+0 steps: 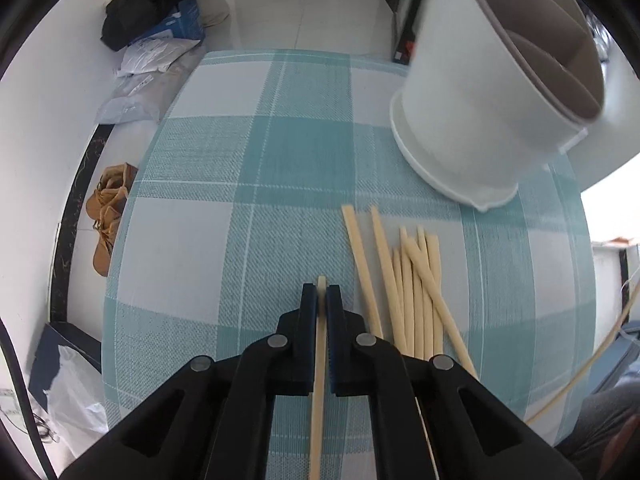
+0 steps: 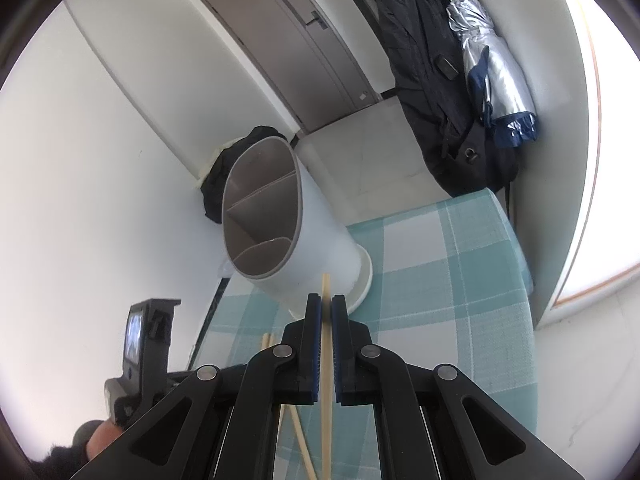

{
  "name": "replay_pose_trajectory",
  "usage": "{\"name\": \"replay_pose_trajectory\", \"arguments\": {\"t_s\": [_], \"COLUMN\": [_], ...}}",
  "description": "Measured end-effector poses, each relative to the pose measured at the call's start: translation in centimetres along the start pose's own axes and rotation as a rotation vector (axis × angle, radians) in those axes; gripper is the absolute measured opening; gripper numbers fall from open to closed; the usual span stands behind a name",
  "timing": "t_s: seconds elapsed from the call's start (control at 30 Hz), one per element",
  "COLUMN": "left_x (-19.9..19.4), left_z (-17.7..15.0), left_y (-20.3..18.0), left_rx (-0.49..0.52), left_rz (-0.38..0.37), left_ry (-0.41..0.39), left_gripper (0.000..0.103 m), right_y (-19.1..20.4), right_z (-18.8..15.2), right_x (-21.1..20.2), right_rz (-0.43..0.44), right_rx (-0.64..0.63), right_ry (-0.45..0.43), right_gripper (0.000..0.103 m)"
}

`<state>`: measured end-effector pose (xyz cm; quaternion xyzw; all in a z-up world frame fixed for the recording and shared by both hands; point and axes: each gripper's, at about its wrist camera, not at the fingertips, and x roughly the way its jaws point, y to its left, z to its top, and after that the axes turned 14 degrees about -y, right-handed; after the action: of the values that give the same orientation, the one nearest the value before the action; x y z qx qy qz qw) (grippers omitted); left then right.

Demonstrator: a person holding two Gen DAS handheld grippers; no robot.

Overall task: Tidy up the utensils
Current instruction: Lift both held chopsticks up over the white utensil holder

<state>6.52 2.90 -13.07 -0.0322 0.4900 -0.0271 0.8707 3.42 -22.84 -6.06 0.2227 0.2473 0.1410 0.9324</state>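
My left gripper [image 1: 321, 294] is shut on a pale wooden chopstick [image 1: 319, 380] that runs back between its fingers, low over the checked cloth. Several loose chopsticks [image 1: 408, 292] lie in a pile just to its right. The white utensil holder [image 1: 476, 92] with brown divided compartments stands at the far right. My right gripper [image 2: 326, 304] is shut on another chopstick [image 2: 326, 360], its tip pointing at the holder [image 2: 280, 220], which appears tilted in this view. Two more chopsticks [image 2: 298, 432] show below it.
The teal and white checked tablecloth [image 1: 240, 200] covers the table. The left hand-held gripper body [image 2: 148, 352] sits at the lower left of the right wrist view. Shoes [image 1: 108, 216], bags and a dark jacket lie on the floor beyond the table's left edge.
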Motion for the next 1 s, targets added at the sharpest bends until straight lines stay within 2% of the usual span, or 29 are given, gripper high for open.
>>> {"name": "replay_pose_trajectory", "arguments": {"t_s": [0.07,0.2,0.33,0.43,0.7,1.0], "left_x": [-0.9,-4.0,-9.4,-12.0,-13.2,-14.8], "left_z": [0.2,0.9,1.3,1.4,2.4,3.2], "left_y": [0.3,0.6,0.0,-0.4,-0.8,-1.0], "left_rx": [-0.034,-0.072,-0.08,-0.072,0.004,0.04], "left_rz": [-0.013,-0.047,-0.119,-0.162,-0.195,-0.226], "left_ry": [-0.031,-0.141,-0.345,-0.44,-0.483,-0.472], "left_gripper": [0.001,0.001,0.001,0.001,0.001,0.001], "right_y": [0.5,1.8,3.4,4.7,7.3,9.0], "right_z": [0.0,-0.1,-0.2,-0.2,-0.8,-0.9], "right_x": [-0.3,-1.0,-2.0,-2.6,-2.9,-2.7], "right_rz": [0.001,0.022,0.037,0.039,0.032,0.046], "right_rx": [-0.028,-0.073,-0.122,-0.172,-0.281,-0.326], "right_ry": [-0.013,-0.038,-0.078,-0.113,-0.16,-0.169], "right_gripper": [0.004,0.004,0.004,0.004,0.004,0.004]}}
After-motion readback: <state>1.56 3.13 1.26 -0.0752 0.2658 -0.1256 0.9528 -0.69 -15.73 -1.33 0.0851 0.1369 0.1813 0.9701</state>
